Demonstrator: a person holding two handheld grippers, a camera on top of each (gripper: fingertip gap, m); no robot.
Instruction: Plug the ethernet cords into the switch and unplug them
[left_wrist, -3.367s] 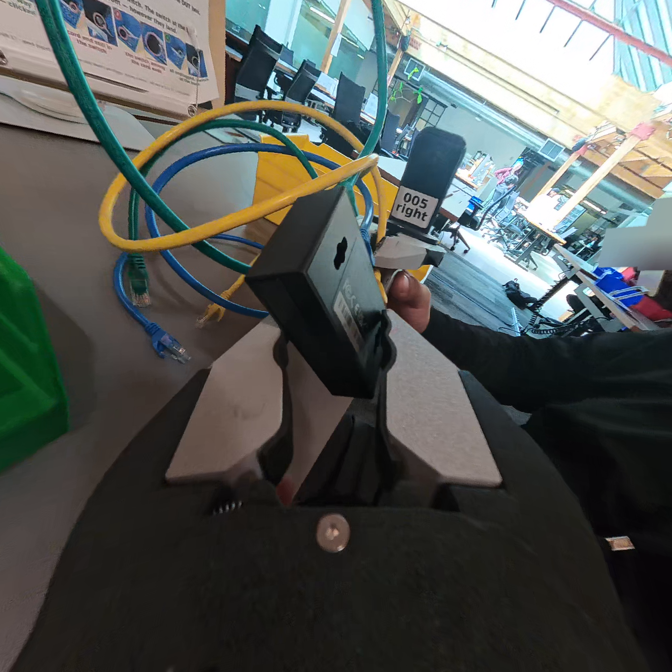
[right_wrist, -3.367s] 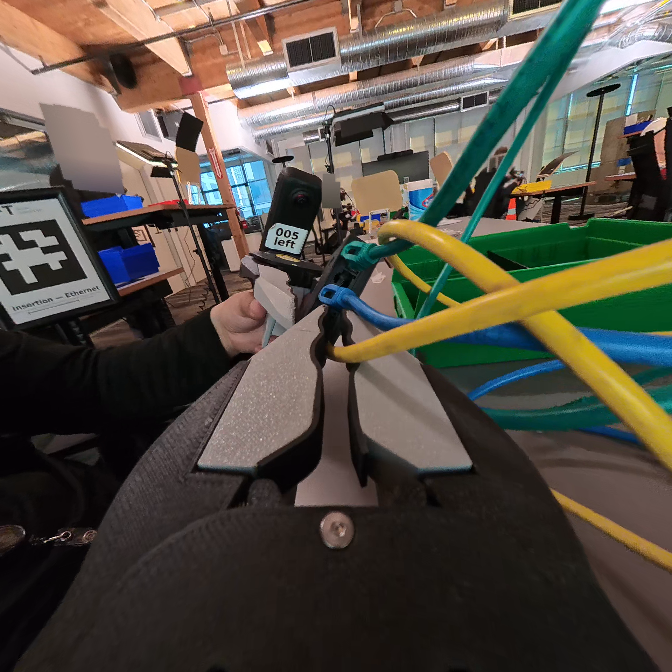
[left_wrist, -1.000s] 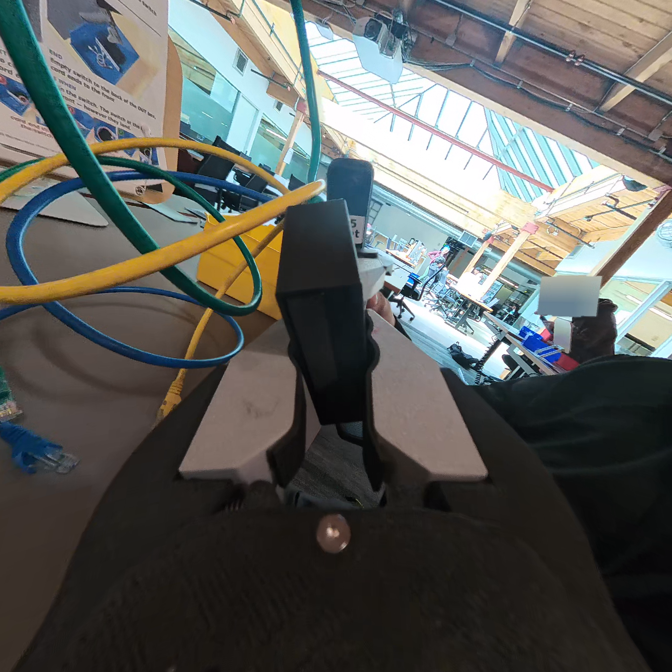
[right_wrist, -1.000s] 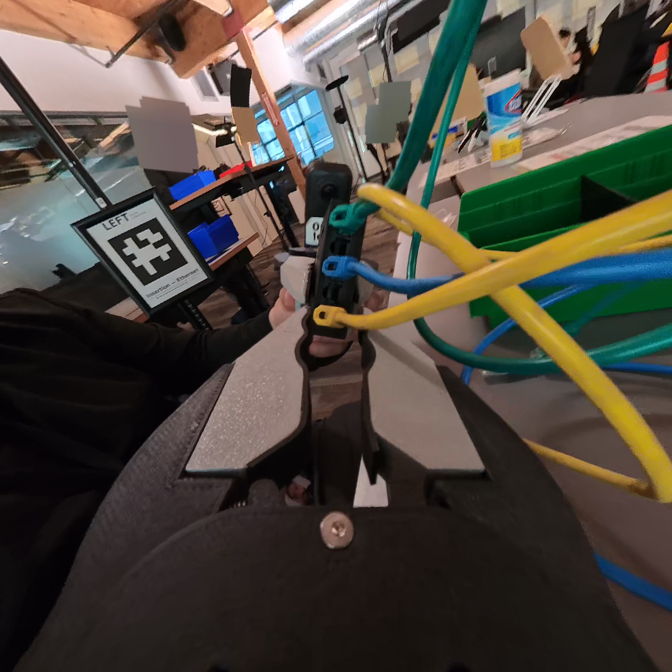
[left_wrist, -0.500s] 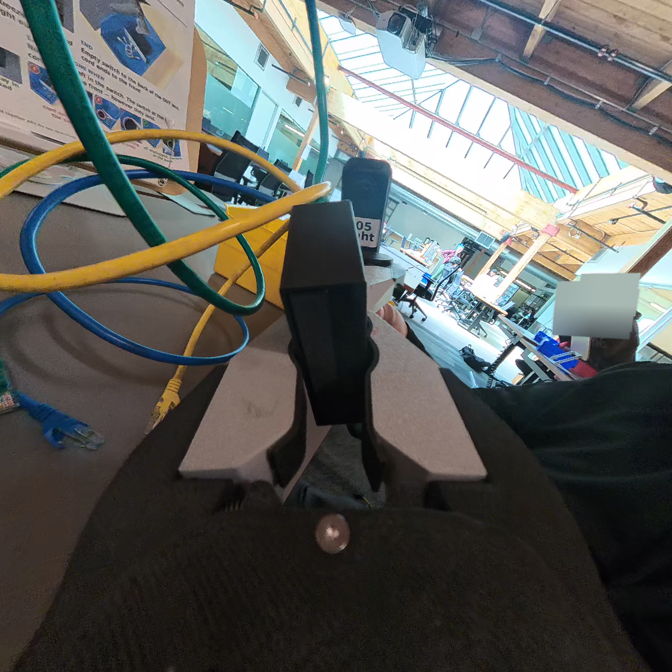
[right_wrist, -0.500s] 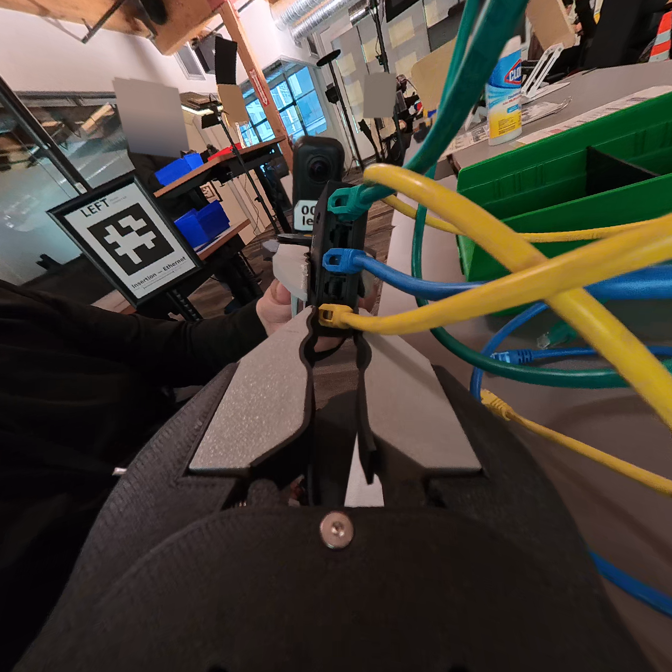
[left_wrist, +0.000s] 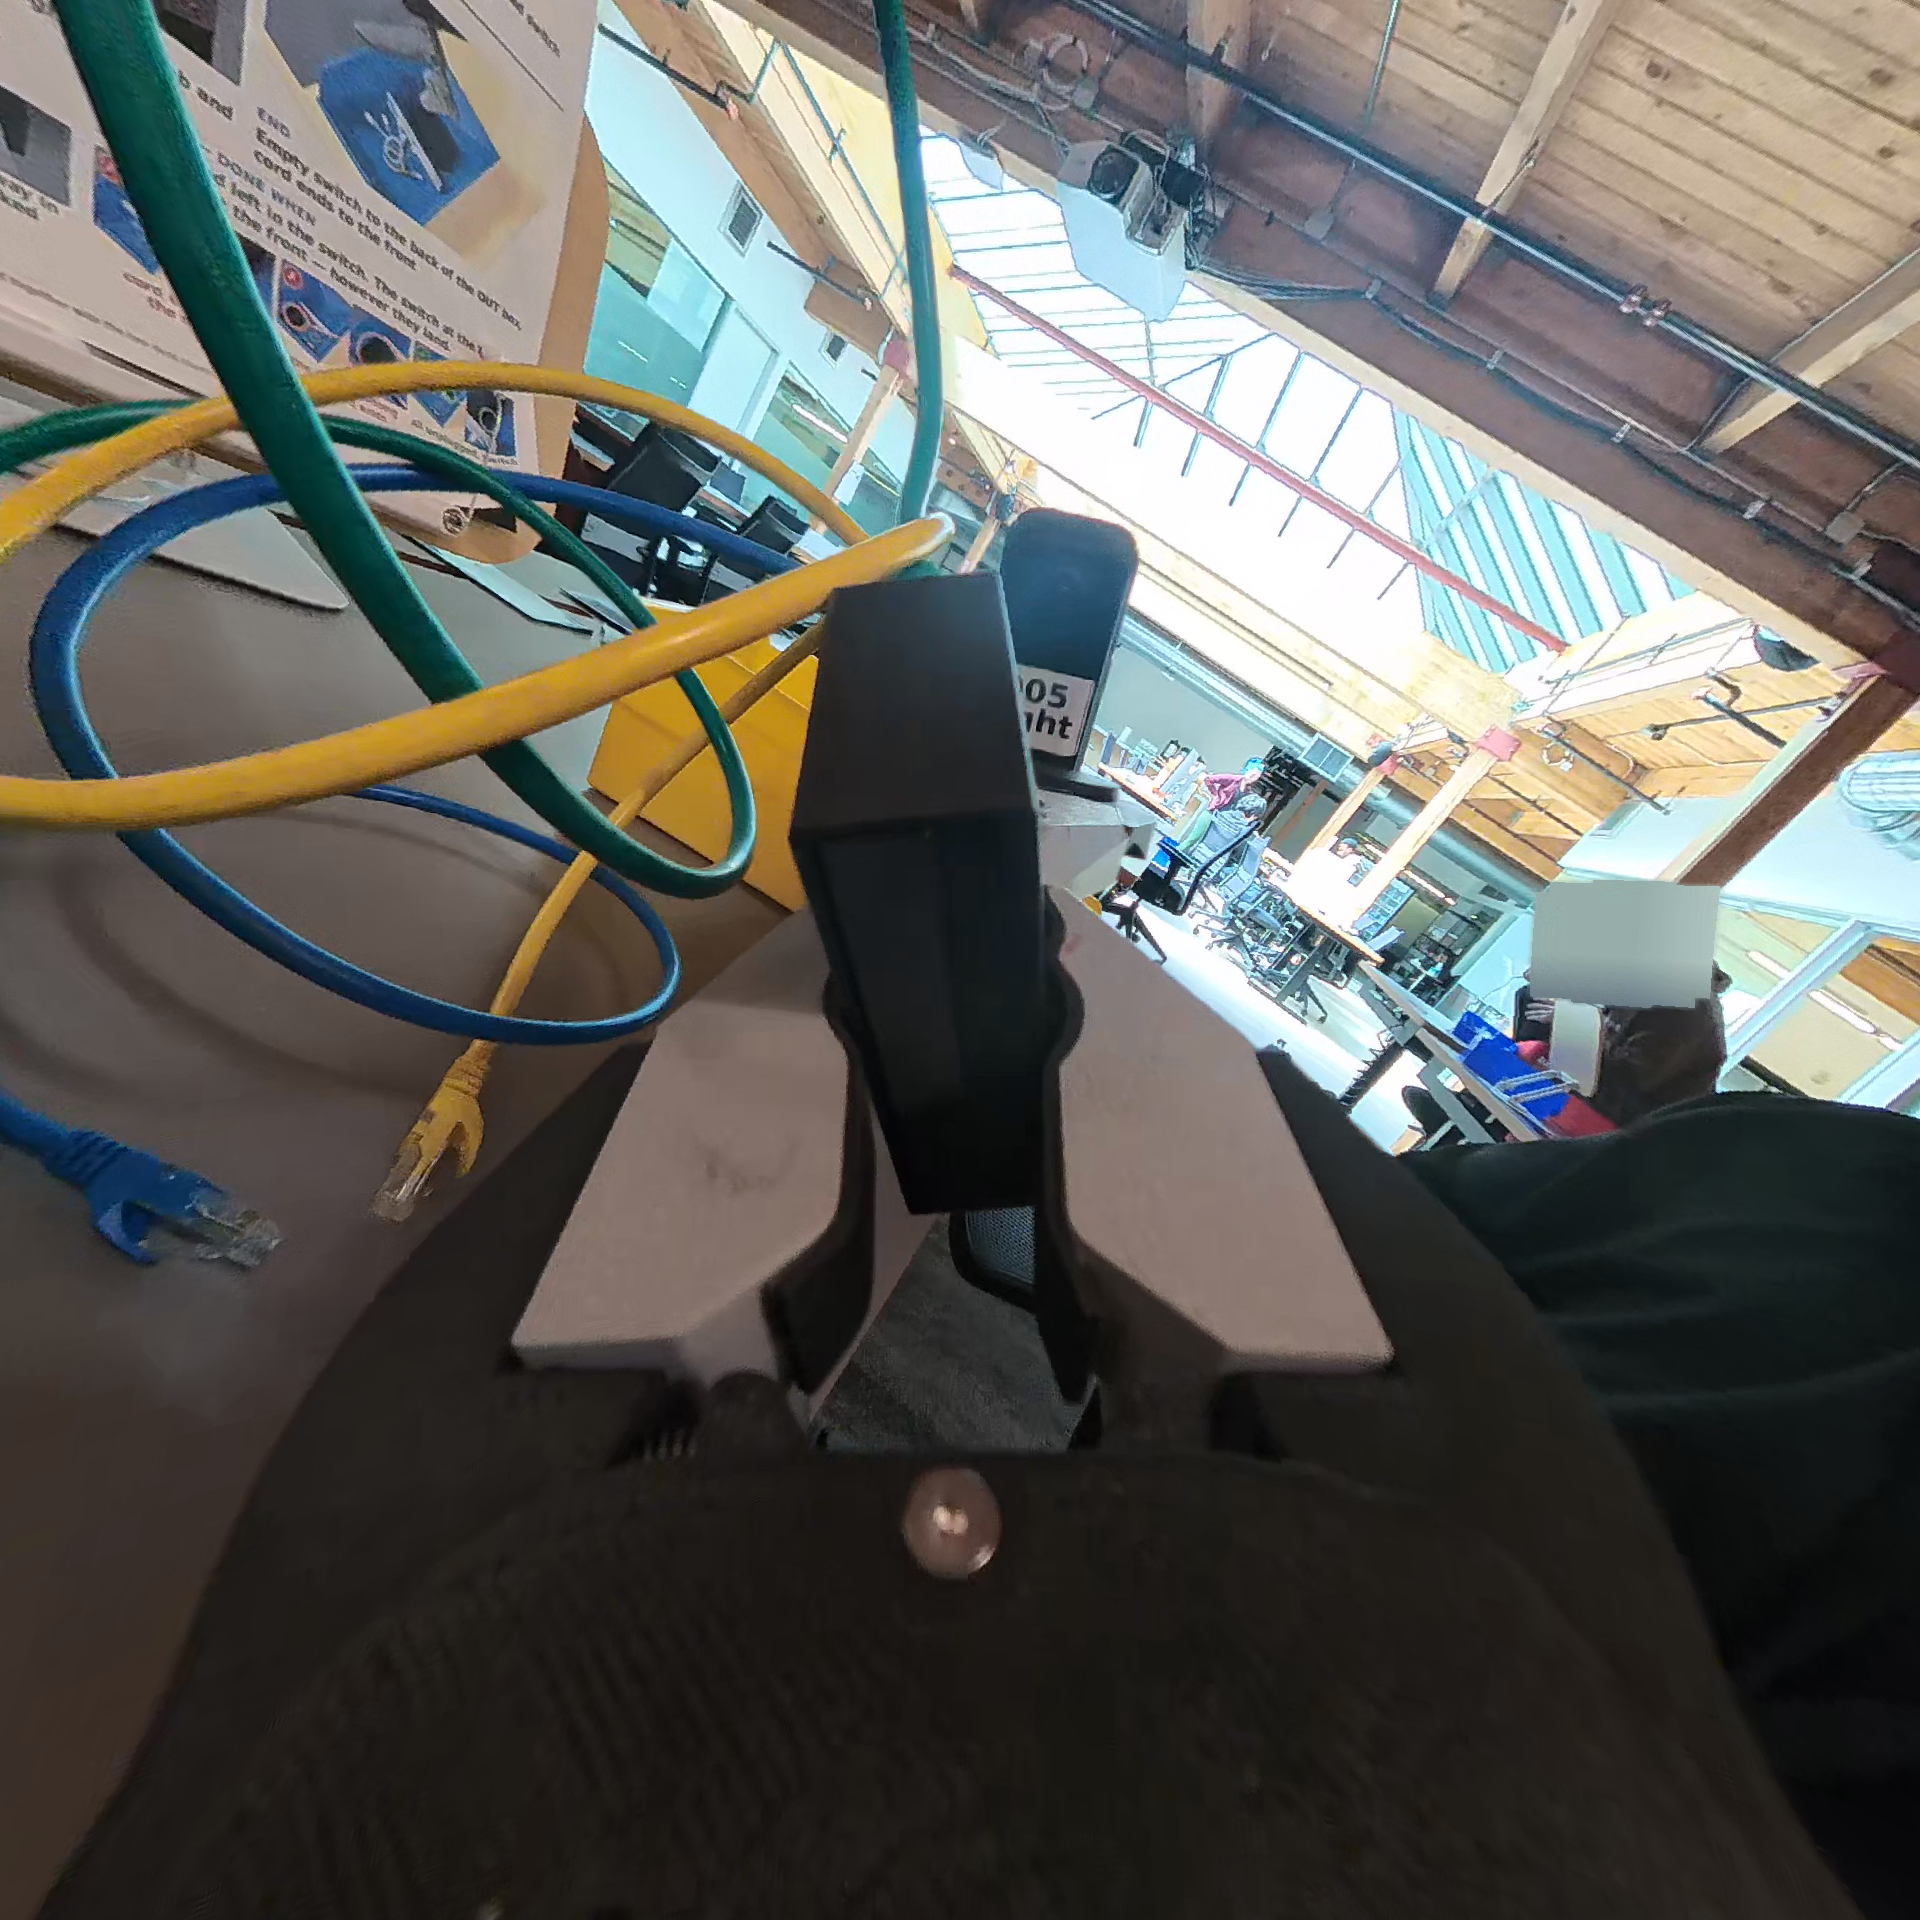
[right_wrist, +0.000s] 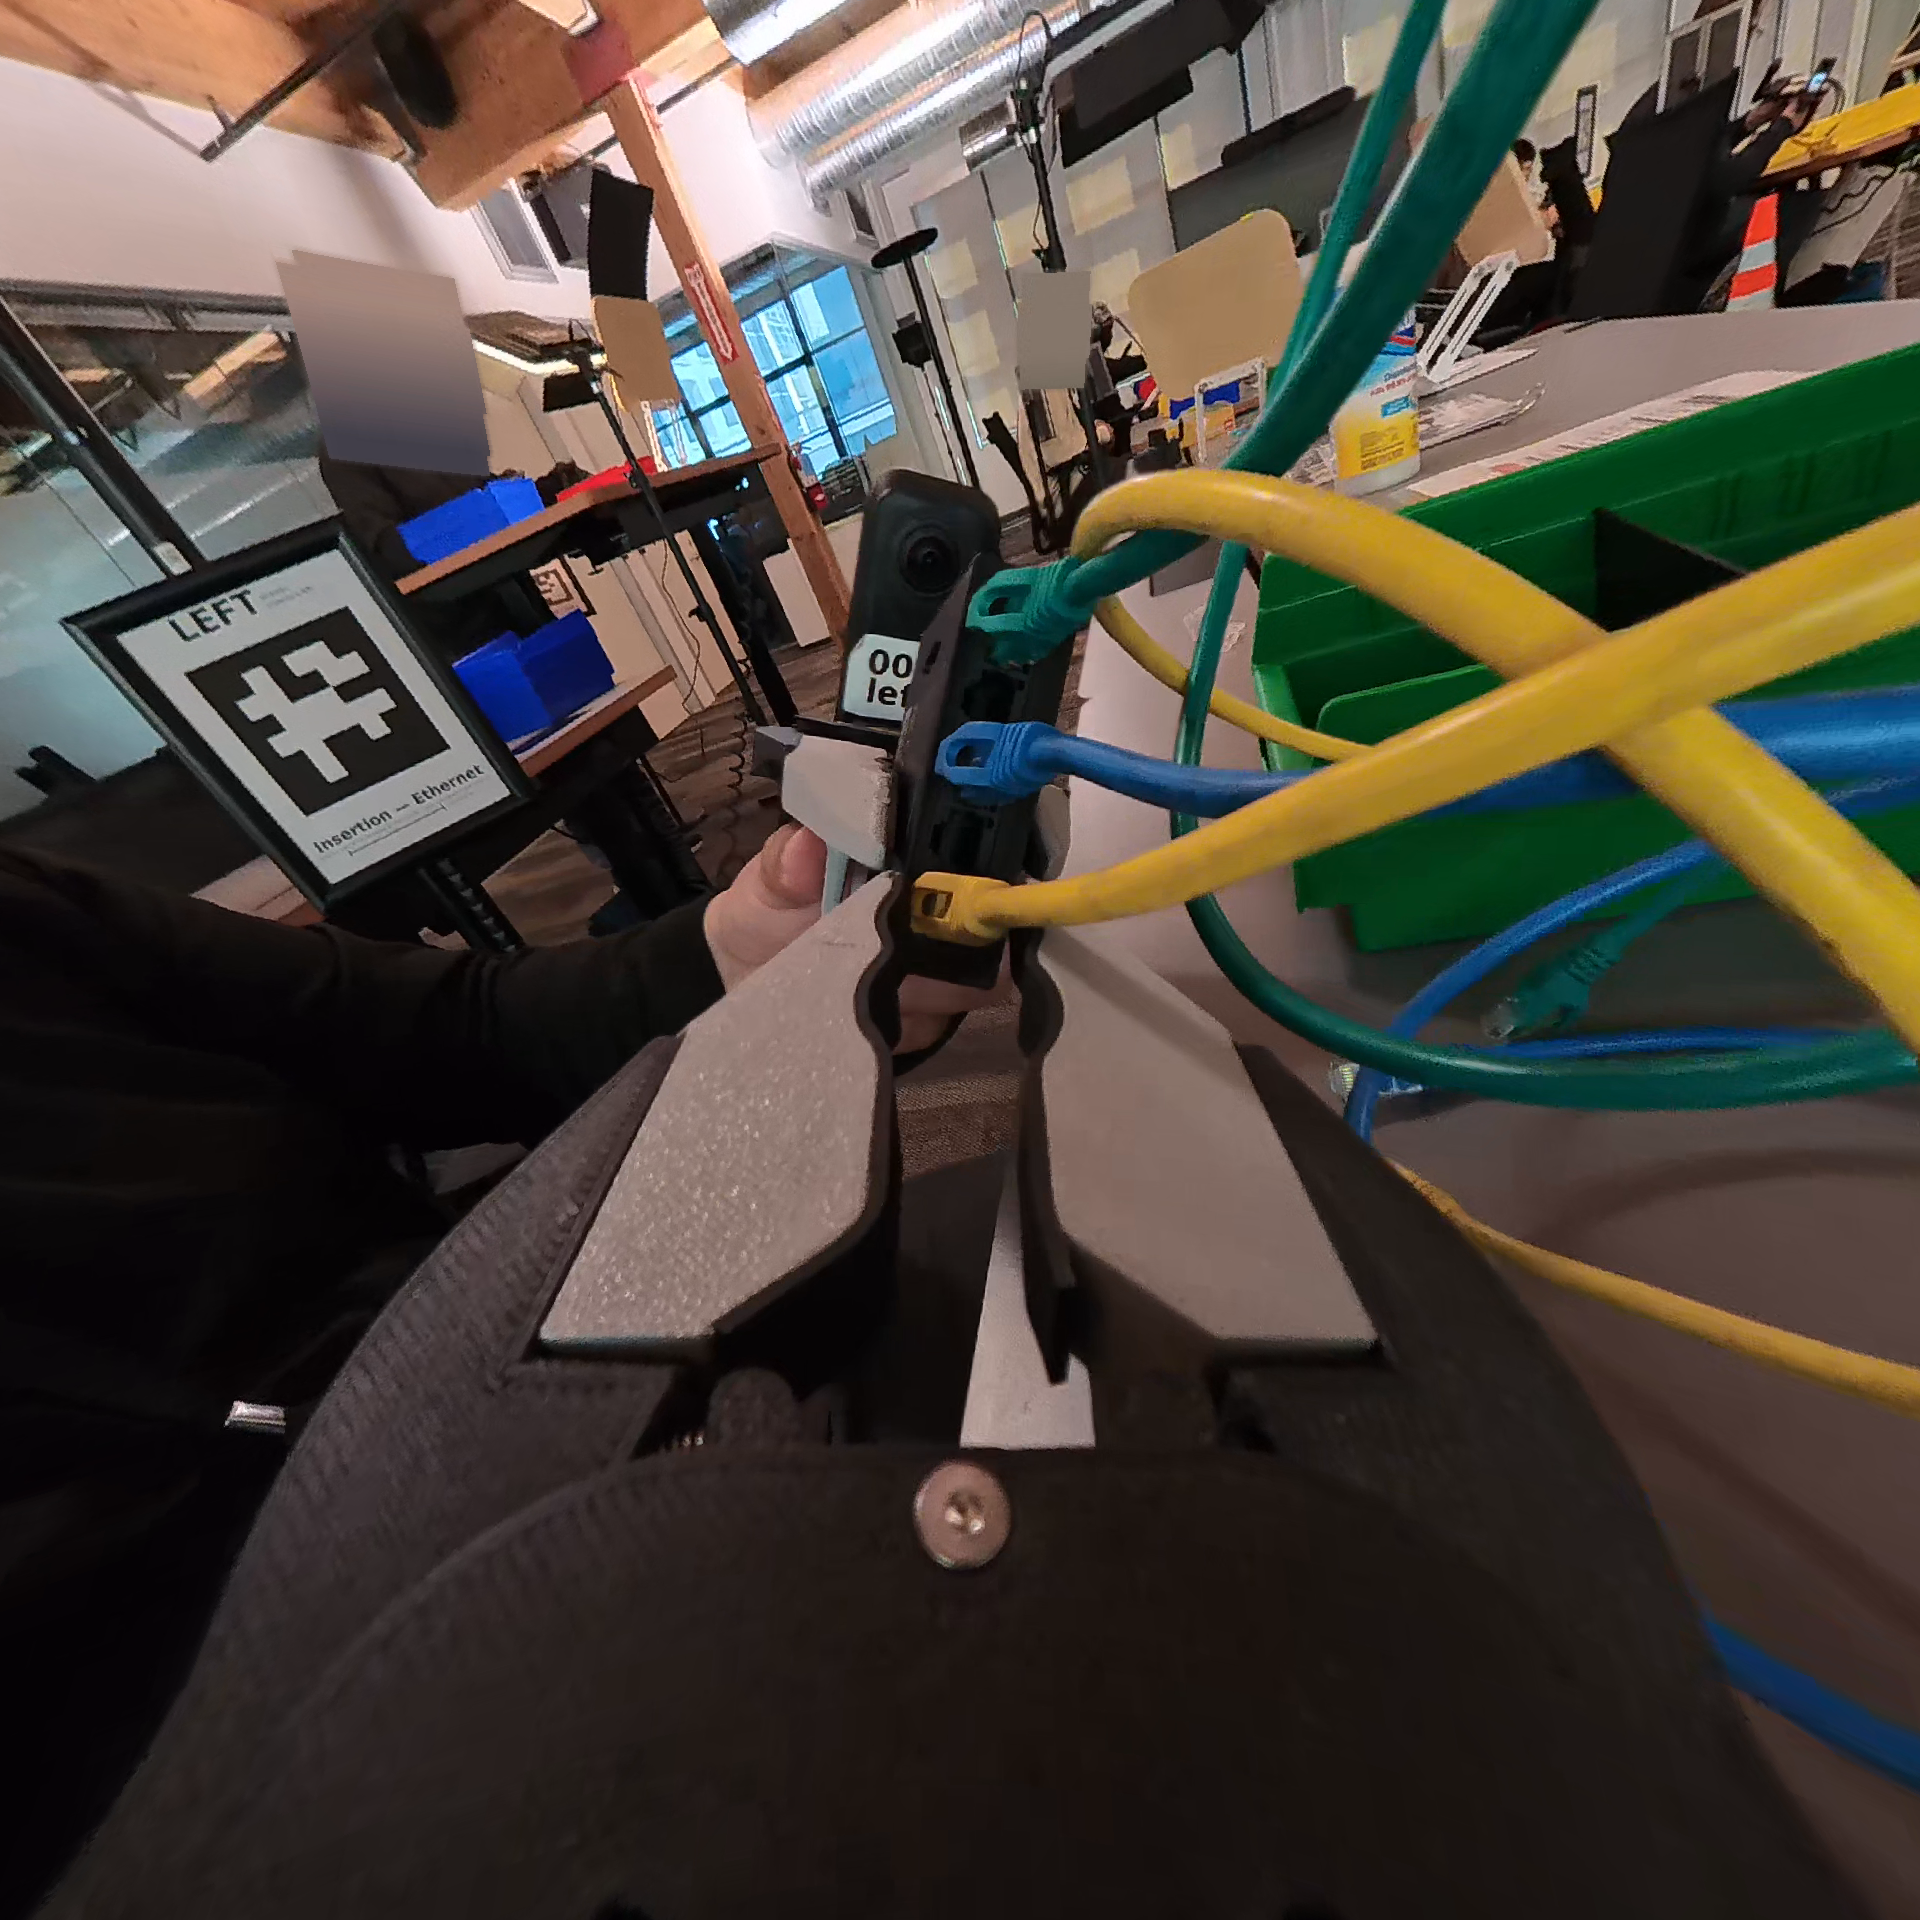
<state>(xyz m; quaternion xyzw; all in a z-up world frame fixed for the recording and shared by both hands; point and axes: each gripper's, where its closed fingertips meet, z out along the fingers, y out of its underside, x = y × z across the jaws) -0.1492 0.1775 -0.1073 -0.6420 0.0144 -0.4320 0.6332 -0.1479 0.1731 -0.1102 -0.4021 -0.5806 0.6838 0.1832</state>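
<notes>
A black switch (left_wrist: 914, 727) stands upright in the air, held at both ends. My left gripper (left_wrist: 940, 966) is shut on it. In the right wrist view the switch's port side (right_wrist: 982, 831) faces right, with a green plug (right_wrist: 1023, 603) on top, a blue plug (right_wrist: 987, 758) in the middle and a yellow plug (right_wrist: 951, 904) at the bottom. My right gripper (right_wrist: 956, 956) is closed on the switch's lower end, just under the yellow plug. The cords' other ends lie loose on the table: a blue plug (left_wrist: 177, 1216), a yellow plug (left_wrist: 436, 1132) and a green plug (right_wrist: 1548, 987).
The green, blue and yellow cords loop over the grey table (left_wrist: 260, 987). A yellow bin (left_wrist: 717, 769) and an instruction board (left_wrist: 364, 208) stand behind them. A green divided bin (right_wrist: 1558, 582), a wipes canister (right_wrist: 1377, 416) and a framed marker sign (right_wrist: 301, 717) also show. My left and right fingertips are right by each other.
Both grippers moved together with the switch held between them, and the table and loose plugs have come closer into view. The grips and the three plugged cords are unchanged.
</notes>
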